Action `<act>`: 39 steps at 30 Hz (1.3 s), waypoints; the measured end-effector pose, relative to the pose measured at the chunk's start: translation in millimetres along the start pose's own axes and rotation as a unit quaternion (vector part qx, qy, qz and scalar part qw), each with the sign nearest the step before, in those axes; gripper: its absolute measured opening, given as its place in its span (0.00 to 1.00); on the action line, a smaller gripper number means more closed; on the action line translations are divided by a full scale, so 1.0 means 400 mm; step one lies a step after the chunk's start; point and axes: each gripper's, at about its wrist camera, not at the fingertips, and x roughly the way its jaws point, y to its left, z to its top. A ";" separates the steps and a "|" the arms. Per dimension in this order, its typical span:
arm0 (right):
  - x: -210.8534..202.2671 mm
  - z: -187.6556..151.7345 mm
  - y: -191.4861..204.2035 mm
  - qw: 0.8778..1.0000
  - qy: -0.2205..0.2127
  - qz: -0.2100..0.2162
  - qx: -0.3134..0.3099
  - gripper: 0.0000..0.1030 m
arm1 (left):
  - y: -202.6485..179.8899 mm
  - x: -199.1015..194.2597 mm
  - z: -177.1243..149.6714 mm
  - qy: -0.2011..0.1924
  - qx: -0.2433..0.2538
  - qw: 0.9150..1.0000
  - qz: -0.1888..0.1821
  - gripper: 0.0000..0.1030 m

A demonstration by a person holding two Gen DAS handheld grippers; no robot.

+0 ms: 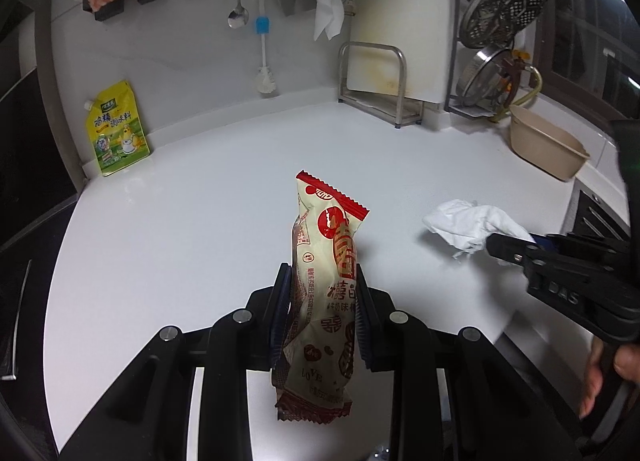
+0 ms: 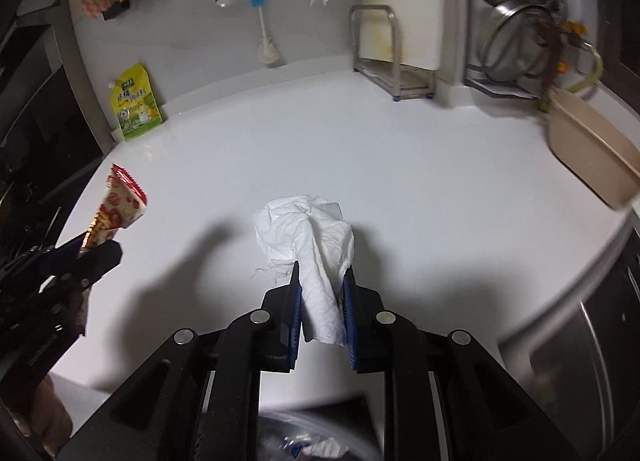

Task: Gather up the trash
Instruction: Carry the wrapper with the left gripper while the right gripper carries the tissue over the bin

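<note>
Both pieces of trash are gripped and lifted. The left tongs (image 1: 322,285) are closed on the snack wrapper (image 1: 326,261); the right tongs (image 2: 322,281) are clamped on the crumpled paper towel (image 2: 308,229). Dropping them appears to remain; a bin may sit below, blurred. The white counter (image 1: 200,201) beyond holds a yellow seasoning pouch (image 1: 116,129), a metal rack (image 1: 384,85) and a beige basin (image 1: 548,145).
</note>
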 end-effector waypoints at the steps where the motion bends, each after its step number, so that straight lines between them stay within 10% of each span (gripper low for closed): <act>1: -0.026 -0.022 0.005 1.000 -0.004 0.000 0.008 0.17 | -0.008 -0.019 -0.016 0.001 0.000 1.000 -0.005 0.28; 17: -0.324 -0.367 0.022 0.994 -0.060 -0.035 0.090 0.17 | -0.095 -0.211 -0.224 0.004 0.002 0.999 -0.038 0.28; 39: -0.302 -0.547 0.055 0.995 -0.013 -0.035 0.088 0.19 | -0.145 -0.219 -0.370 0.061 0.000 0.997 -0.043 0.28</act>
